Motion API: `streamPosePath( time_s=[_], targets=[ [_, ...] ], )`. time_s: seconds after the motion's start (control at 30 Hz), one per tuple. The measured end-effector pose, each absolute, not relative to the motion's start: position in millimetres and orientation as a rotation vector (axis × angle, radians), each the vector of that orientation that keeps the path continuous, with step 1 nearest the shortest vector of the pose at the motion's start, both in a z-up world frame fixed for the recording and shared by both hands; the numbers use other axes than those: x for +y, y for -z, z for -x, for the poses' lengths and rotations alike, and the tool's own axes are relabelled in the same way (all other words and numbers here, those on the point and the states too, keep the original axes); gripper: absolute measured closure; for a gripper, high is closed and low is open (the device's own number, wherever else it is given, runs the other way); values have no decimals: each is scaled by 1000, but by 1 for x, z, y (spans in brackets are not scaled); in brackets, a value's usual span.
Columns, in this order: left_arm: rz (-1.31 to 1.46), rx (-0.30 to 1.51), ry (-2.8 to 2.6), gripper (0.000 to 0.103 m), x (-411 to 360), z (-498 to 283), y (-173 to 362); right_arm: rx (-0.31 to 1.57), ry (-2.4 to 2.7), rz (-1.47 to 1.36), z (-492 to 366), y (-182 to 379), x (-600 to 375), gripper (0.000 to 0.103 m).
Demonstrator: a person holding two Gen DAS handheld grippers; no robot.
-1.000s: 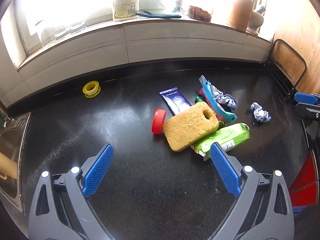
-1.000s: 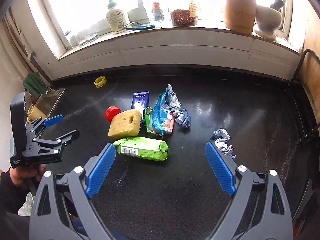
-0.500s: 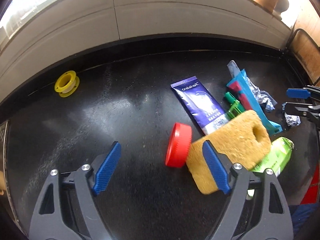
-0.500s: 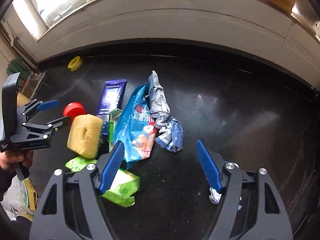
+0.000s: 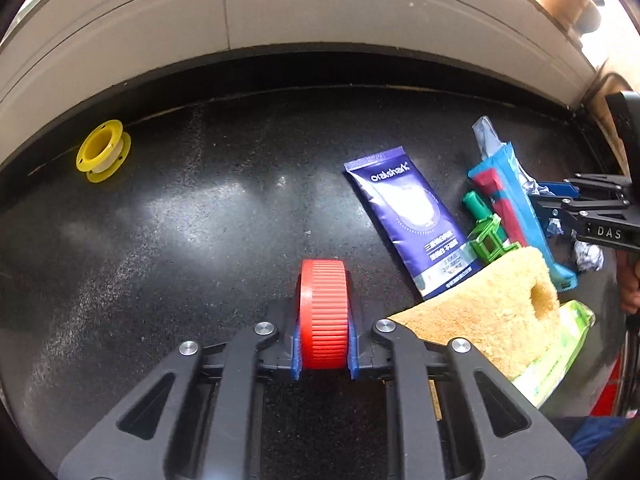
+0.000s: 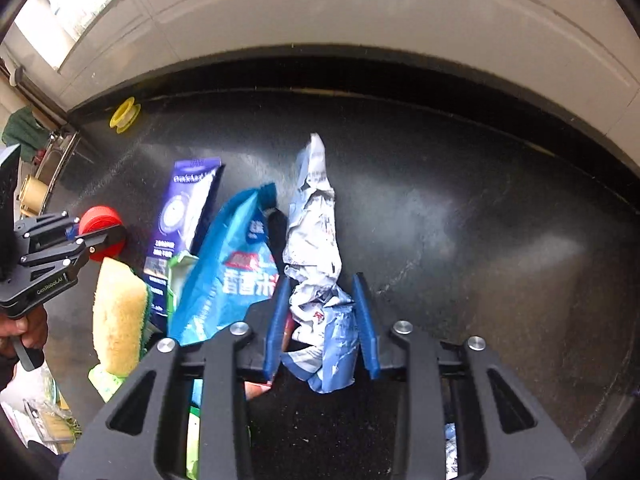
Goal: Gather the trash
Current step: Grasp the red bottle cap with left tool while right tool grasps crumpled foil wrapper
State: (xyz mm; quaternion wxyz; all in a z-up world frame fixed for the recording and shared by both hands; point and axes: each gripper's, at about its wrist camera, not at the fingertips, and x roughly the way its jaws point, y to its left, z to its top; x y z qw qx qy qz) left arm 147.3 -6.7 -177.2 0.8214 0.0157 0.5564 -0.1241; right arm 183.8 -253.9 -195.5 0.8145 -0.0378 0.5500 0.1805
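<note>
Red cap [image 5: 323, 314] clamped in left claw [image 5: 323, 350]; crumpled wrapper [image 6: 320, 280] pinched within right claw [image 6: 322, 320].

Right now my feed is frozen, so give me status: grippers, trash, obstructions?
Left gripper shut on red cap. Right gripper closing around crumpled wrapper. Sponge touching left gripper.

black speckled countertop [image 5: 168, 240] (glossy) | pale tiled backsplash [image 5: 280, 12] | daylight upper-left

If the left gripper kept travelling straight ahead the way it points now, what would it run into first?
The left gripper, shut on the ribbed red plastic cap, faces bare black countertop ahead. The way looks free up to the pale tiled wall, though depth is hard to judge. The purple toothpaste tube lies off to the right.
</note>
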Motion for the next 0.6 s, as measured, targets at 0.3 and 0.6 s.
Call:
streamPosePath(
  time_s=[0.3,0.6],
  targets=[
    [-28,1146,183,87,-2,-132,140,1092,-287,65,-162,158,-271,72],
    [16,1100,121,87,0,-80,94,1009,-289,66,-98,107,-283,72]
  ],
)
